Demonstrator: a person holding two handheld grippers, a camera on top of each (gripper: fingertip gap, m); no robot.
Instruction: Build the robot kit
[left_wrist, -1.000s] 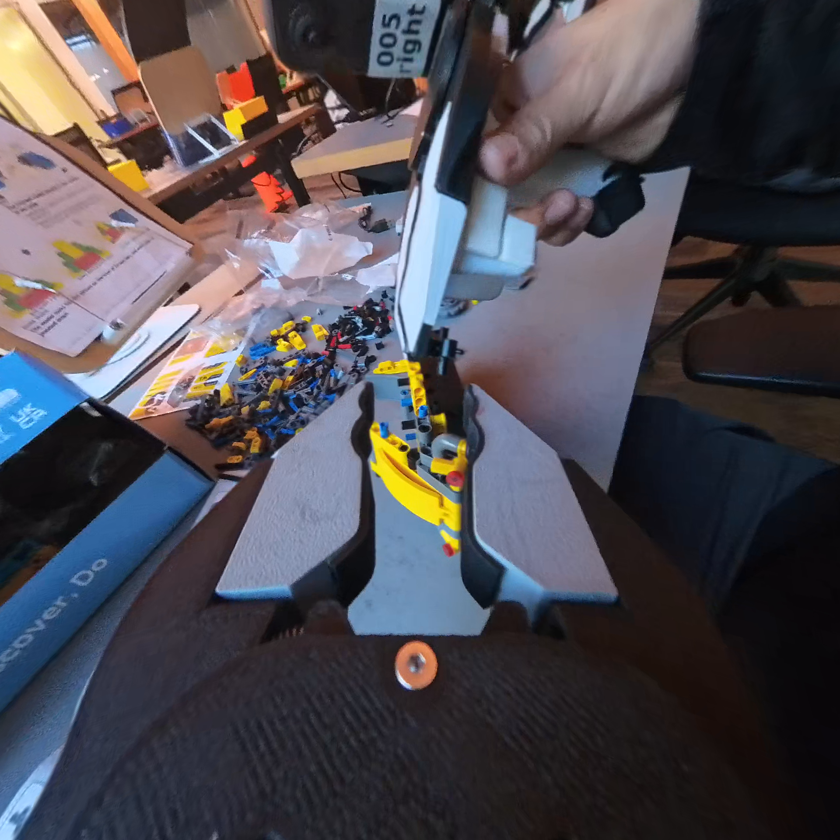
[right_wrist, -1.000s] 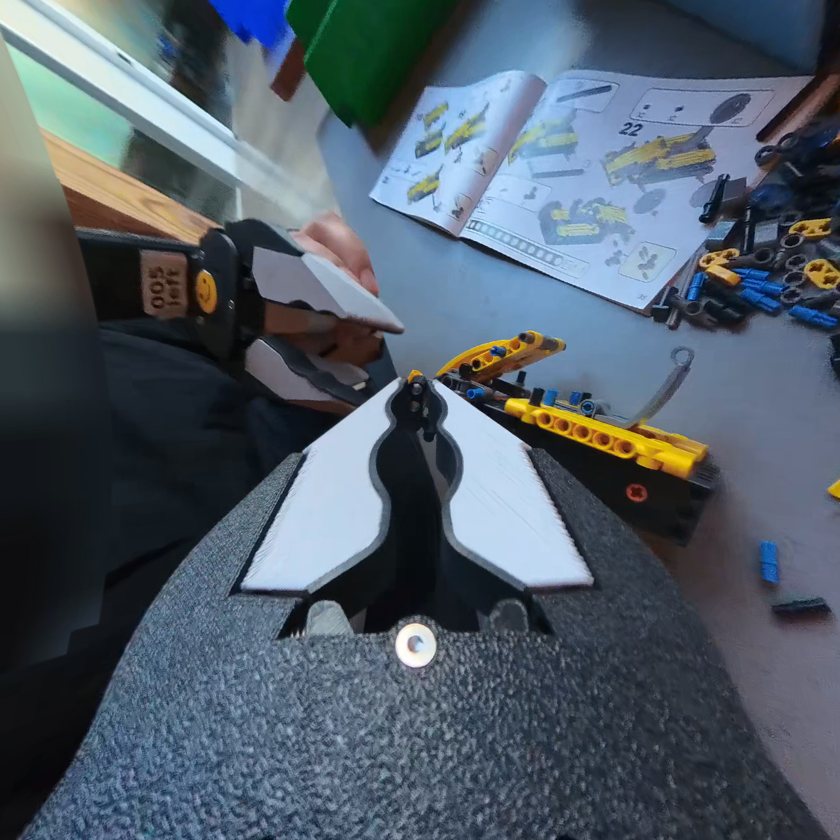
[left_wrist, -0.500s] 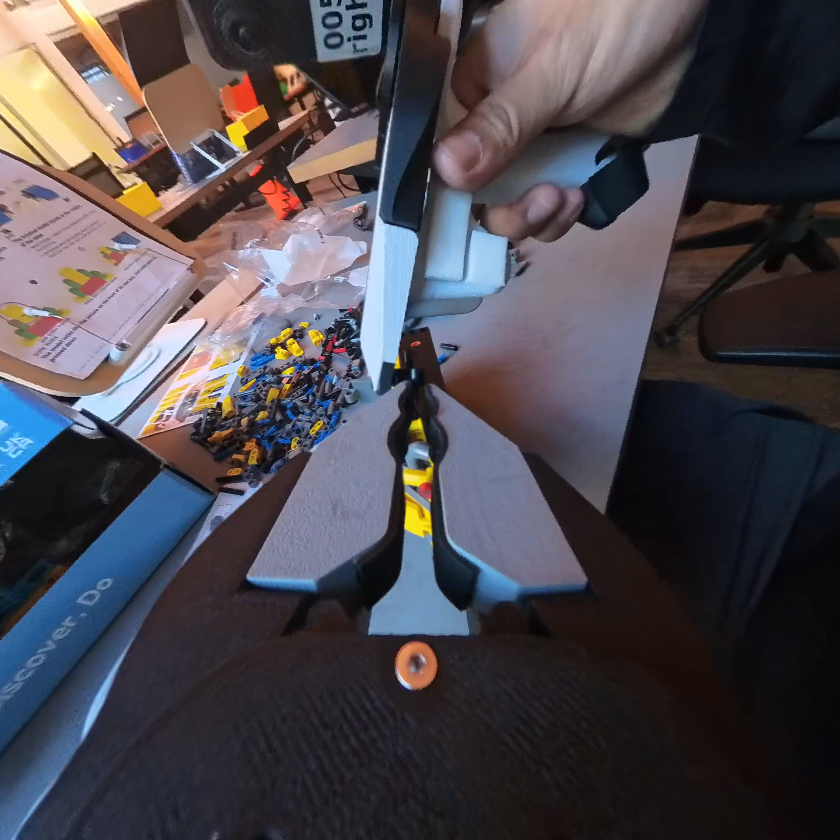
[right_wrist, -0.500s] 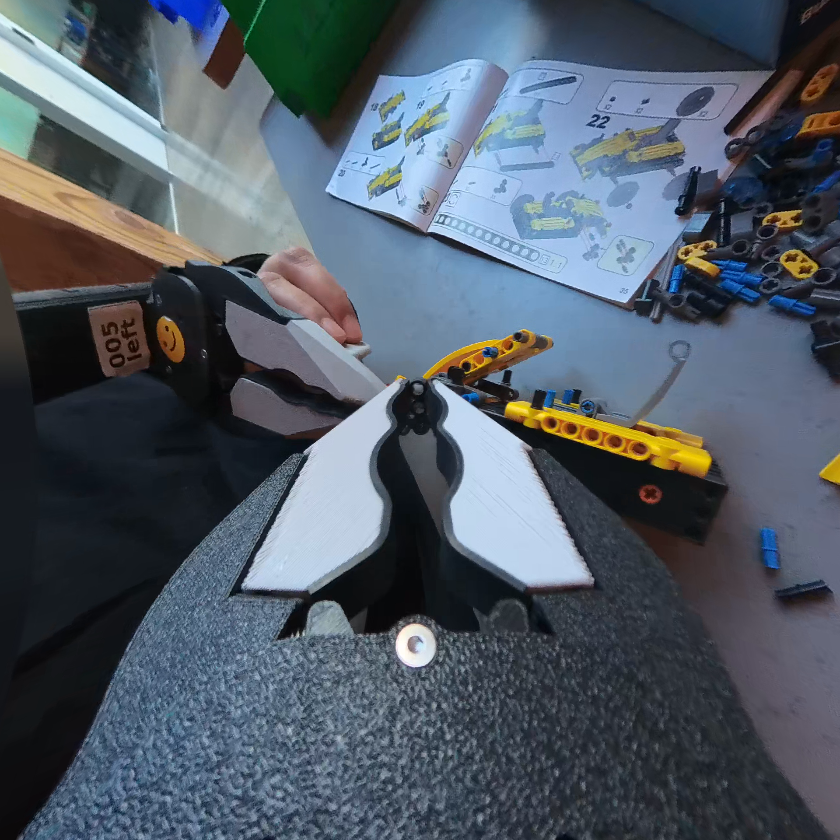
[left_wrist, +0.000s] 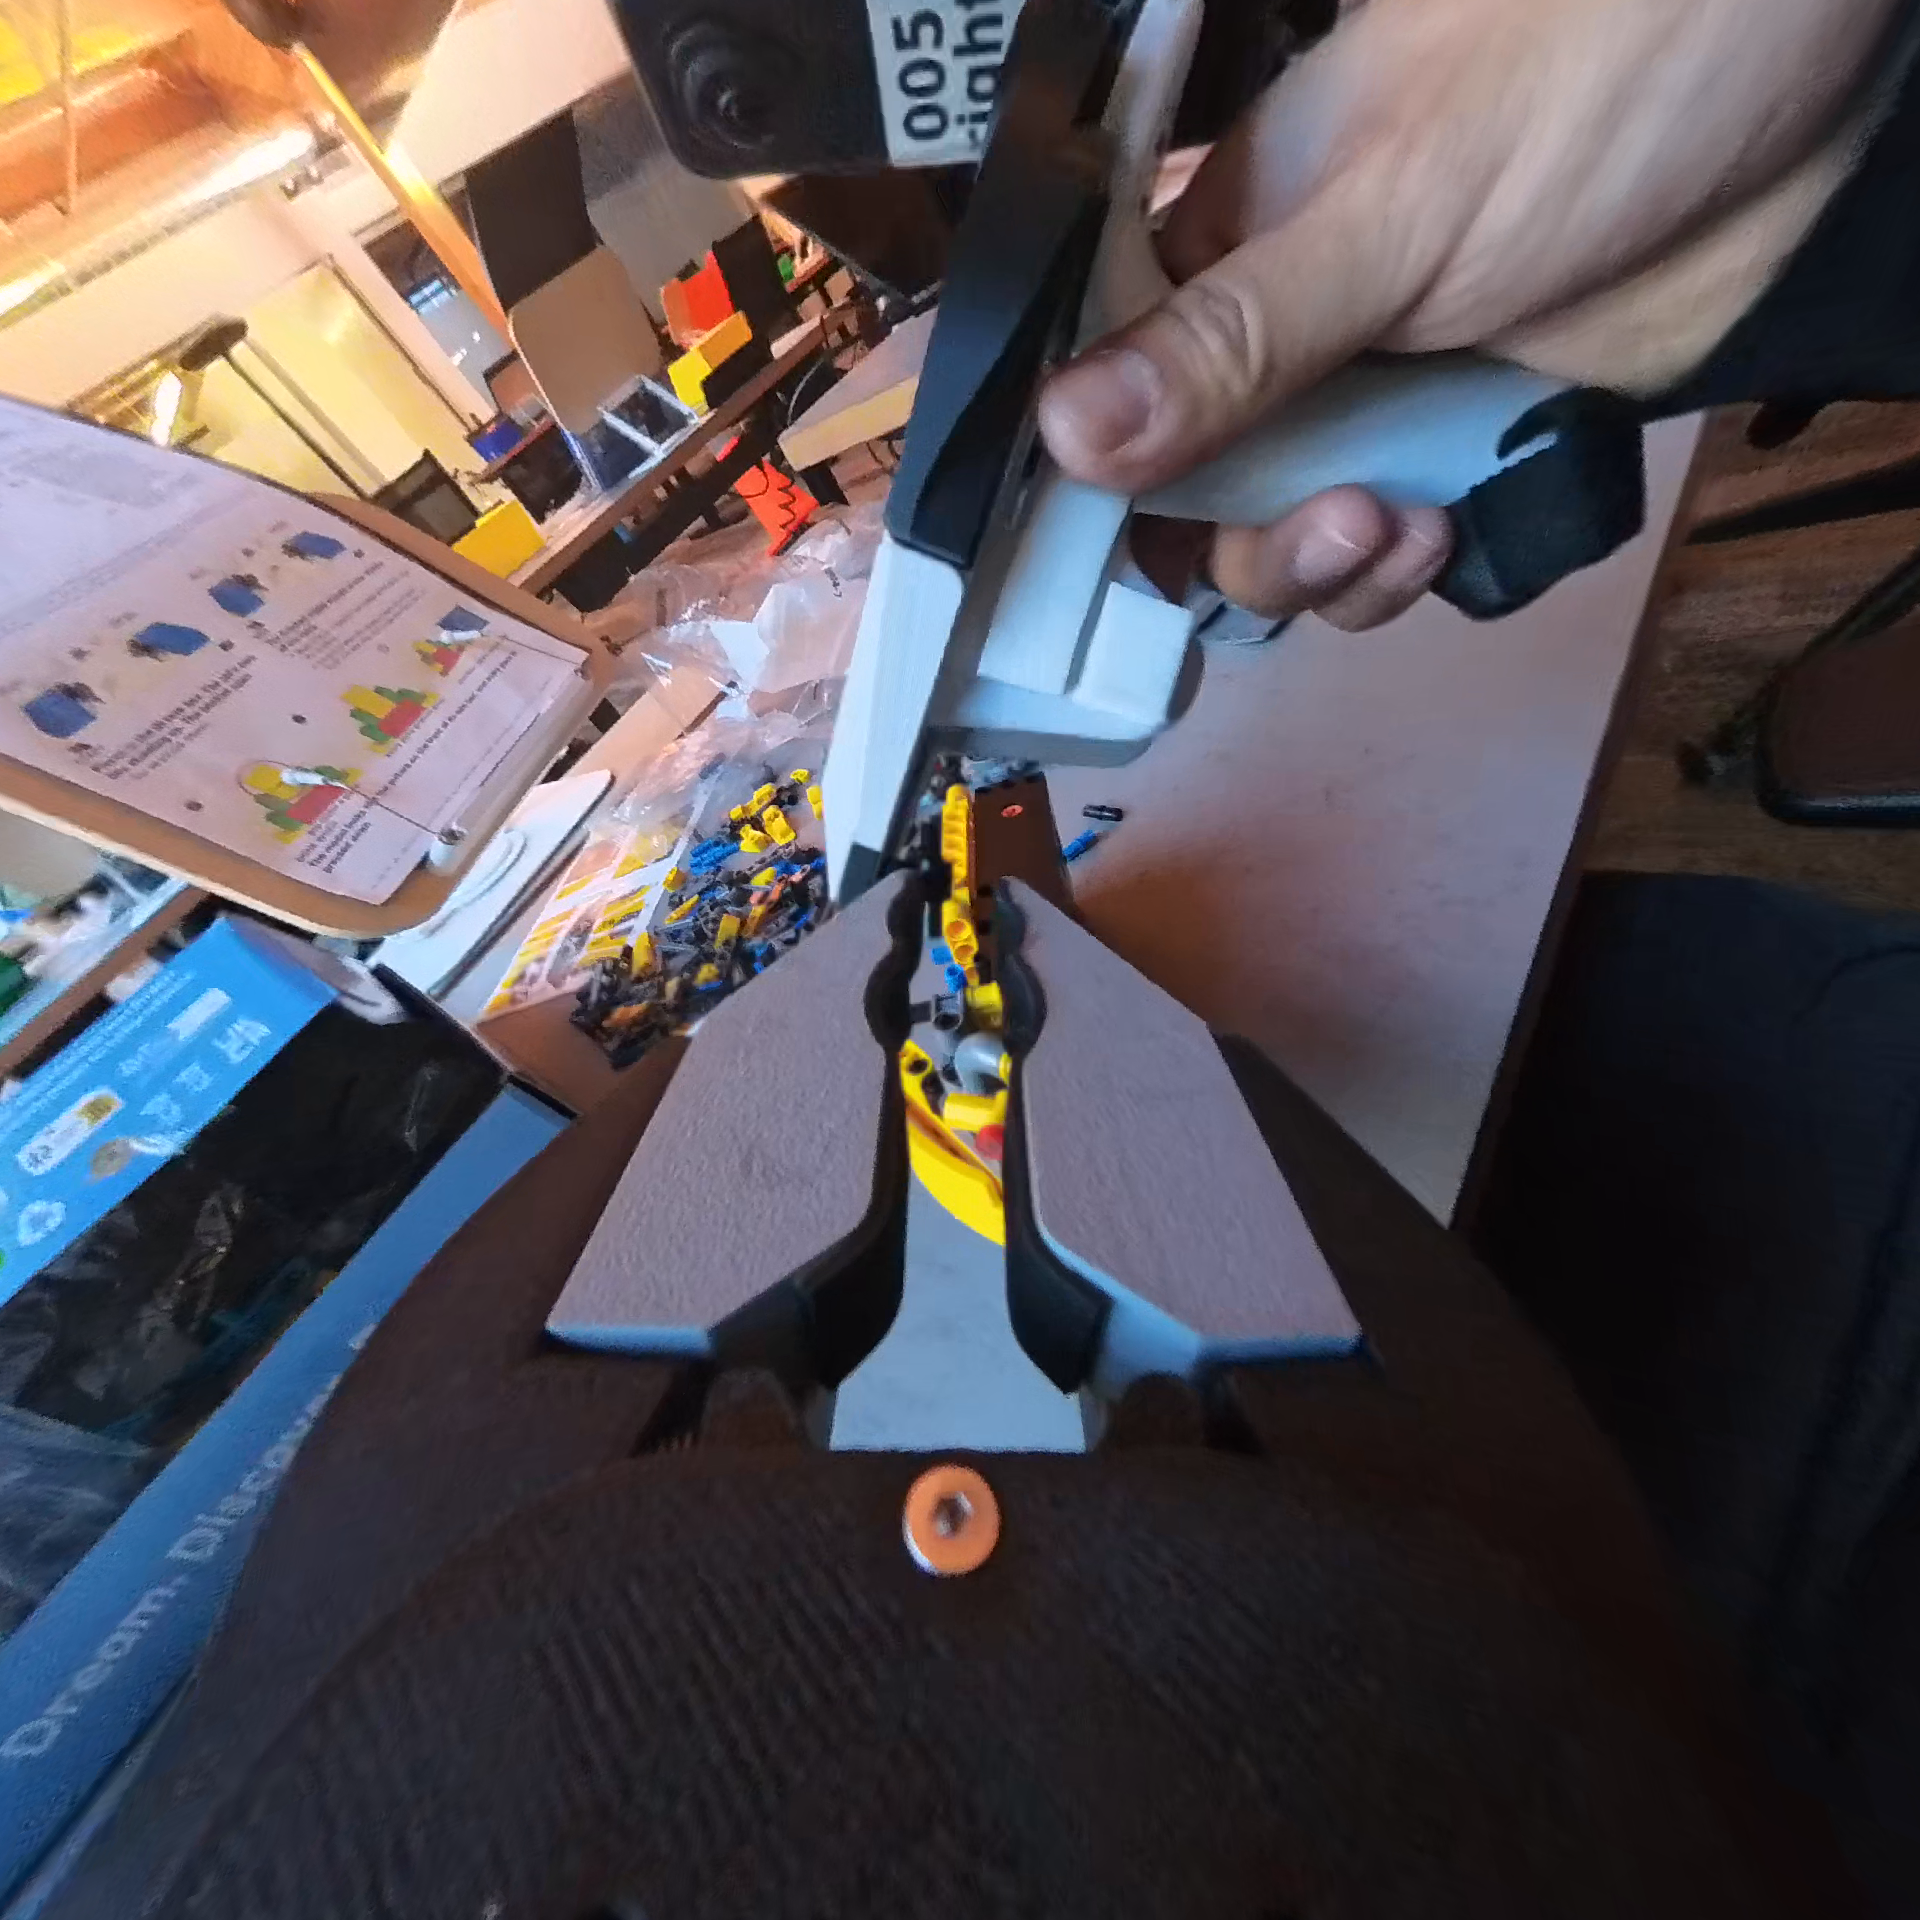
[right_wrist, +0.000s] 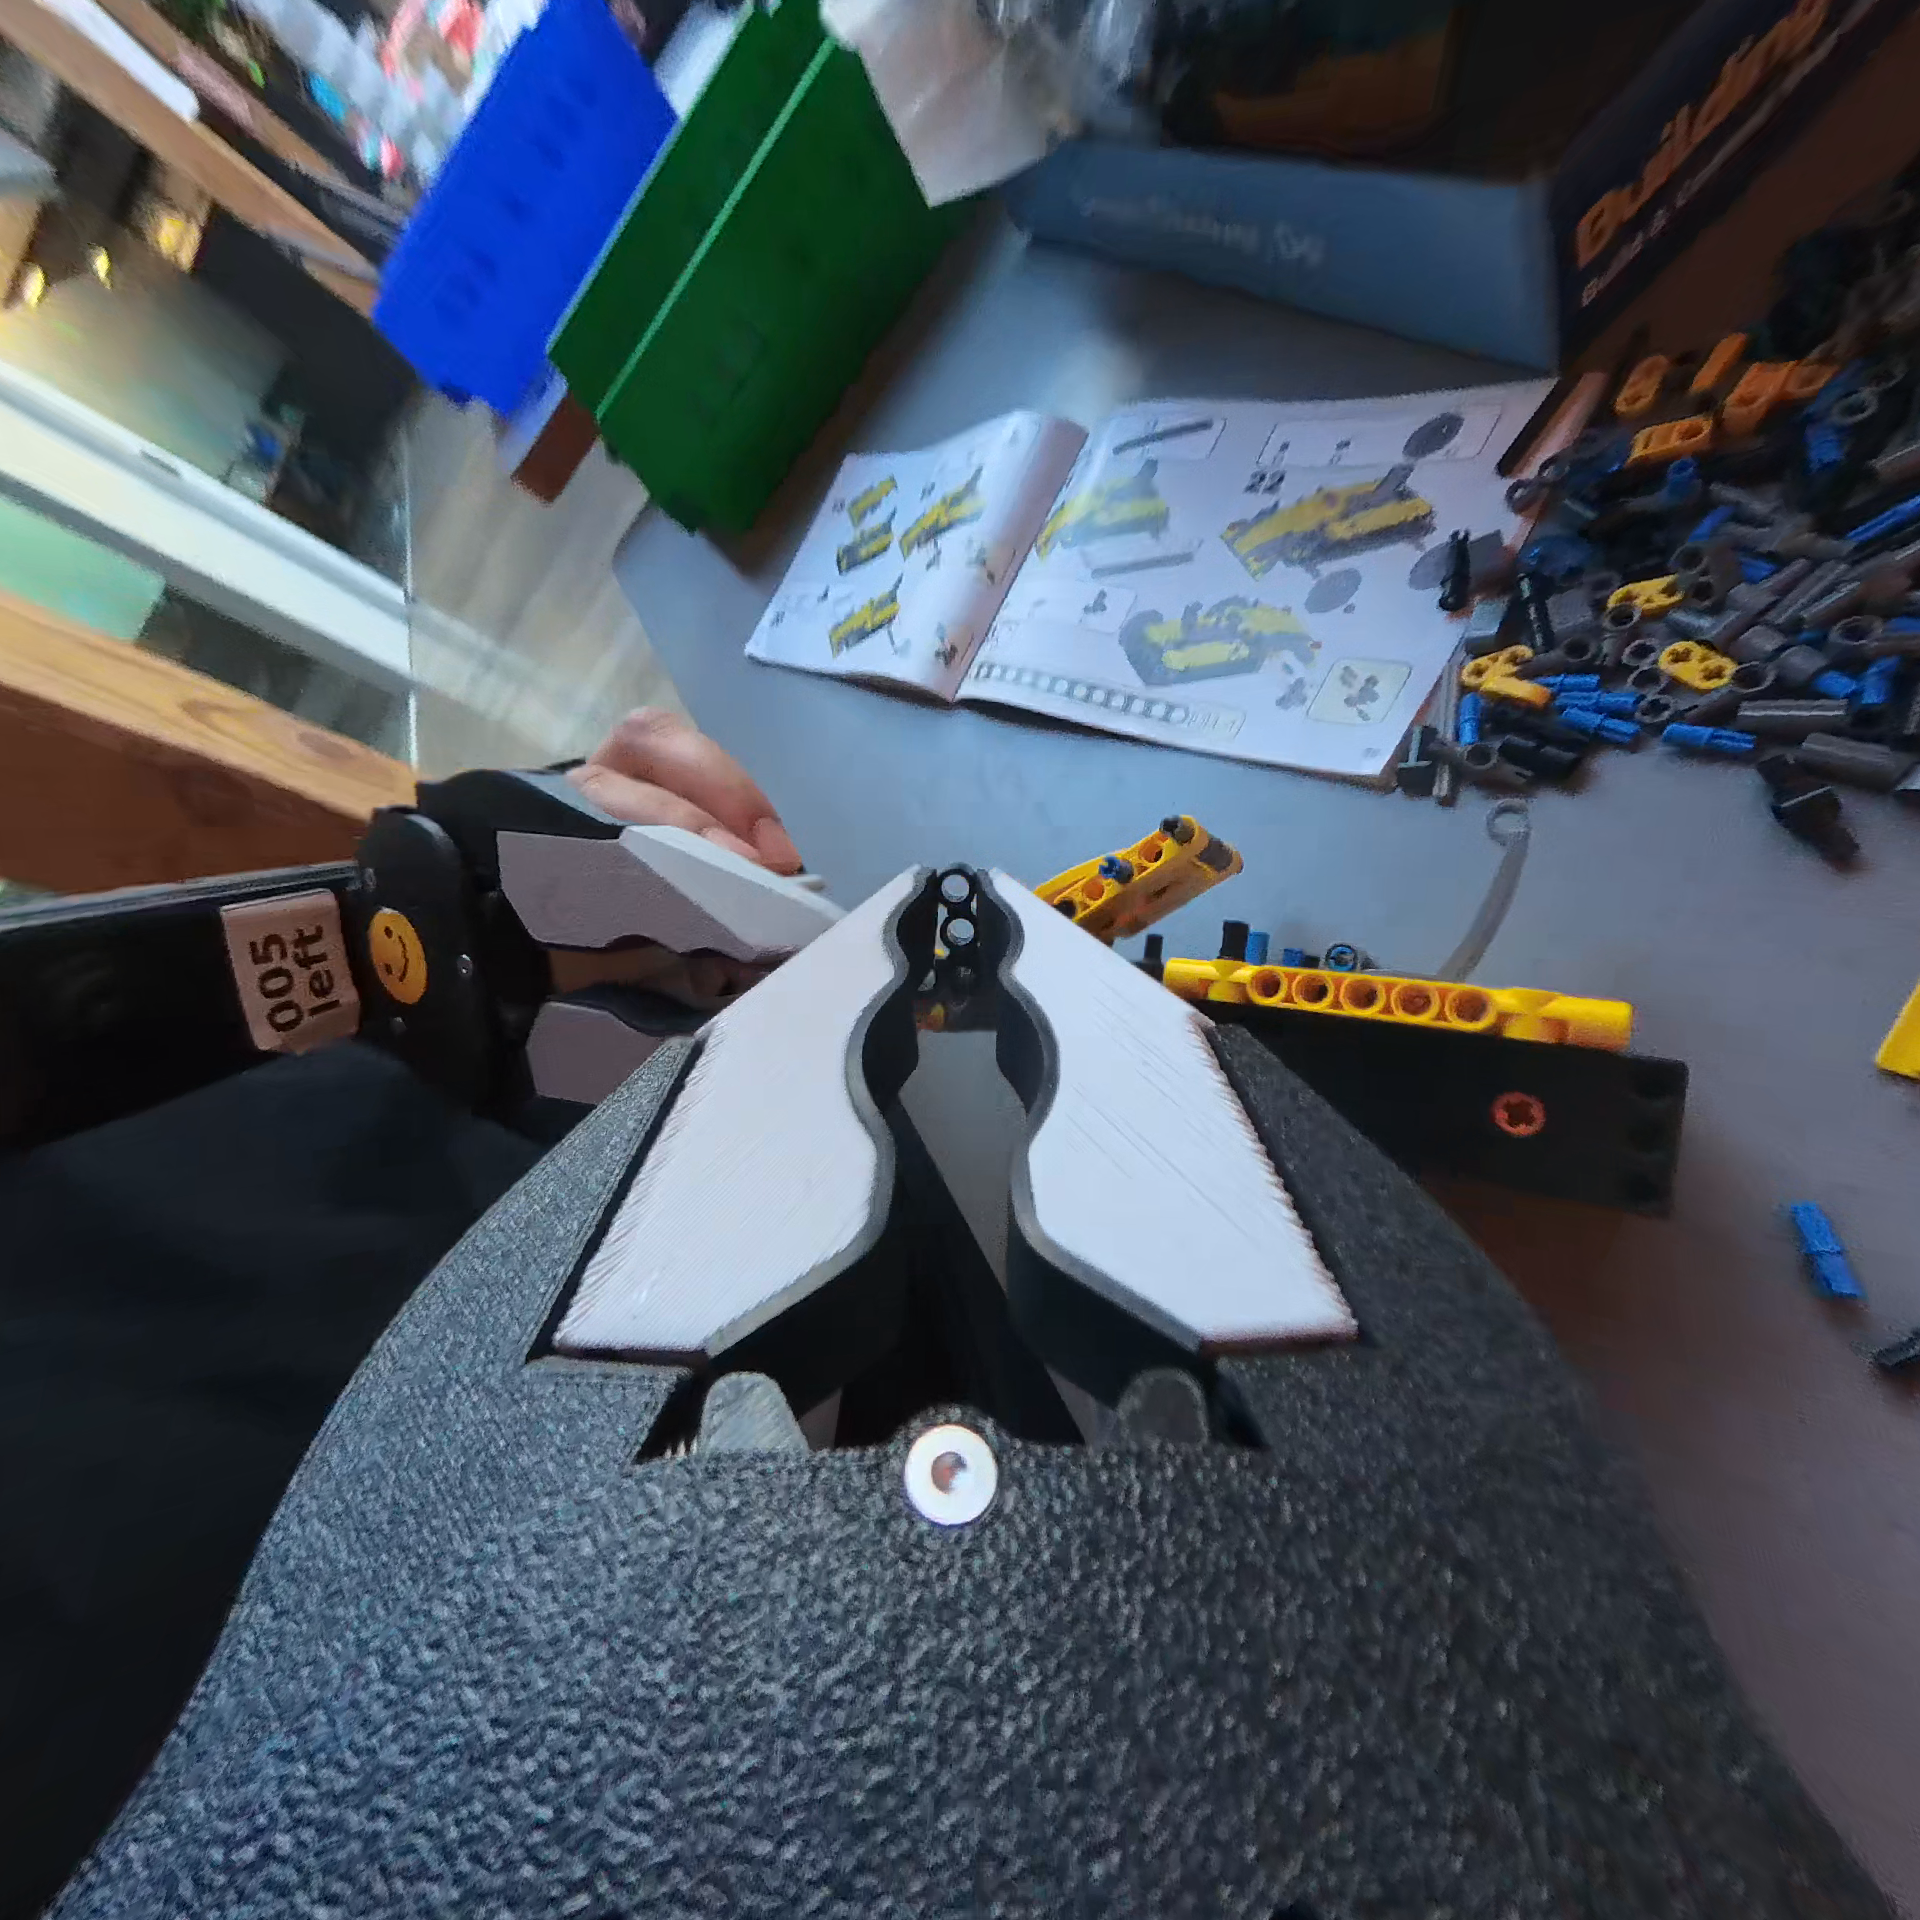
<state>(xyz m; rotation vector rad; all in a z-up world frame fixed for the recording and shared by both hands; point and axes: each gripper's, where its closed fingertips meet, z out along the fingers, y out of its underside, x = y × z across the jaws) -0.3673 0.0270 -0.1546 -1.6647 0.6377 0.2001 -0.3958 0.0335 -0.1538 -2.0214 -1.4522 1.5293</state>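
Observation:
A partly built yellow and black brick model (right_wrist: 1392, 1003) lies on the grey table. In the left wrist view my left gripper (left_wrist: 958, 888) is closed around the model's (left_wrist: 961, 1132) end, with yellow and grey parts between the fingers. My right gripper (right_wrist: 958, 883) is shut on a small black beam with holes (right_wrist: 958, 928). It holds the beam just above the model's end, right next to the left gripper (right_wrist: 748, 966). In the left wrist view the right gripper (left_wrist: 873, 852) comes down from above in a person's hand (left_wrist: 1455, 260).
An open instruction booklet (right_wrist: 1122, 582) lies beyond the model. A pile of loose blue, grey and yellow parts (right_wrist: 1714, 644) lies to its right. A blue pin (right_wrist: 1823, 1262) lies alone. Green (right_wrist: 748, 270) and blue (right_wrist: 520, 208) bins stand behind. A blue box (left_wrist: 156, 1091) is at left. My left and right fingertips are right by each other.
My left gripper's fingers have closed from wide apart onto the model. My right gripper, still shut on the black beam, has moved closer to the model's end.

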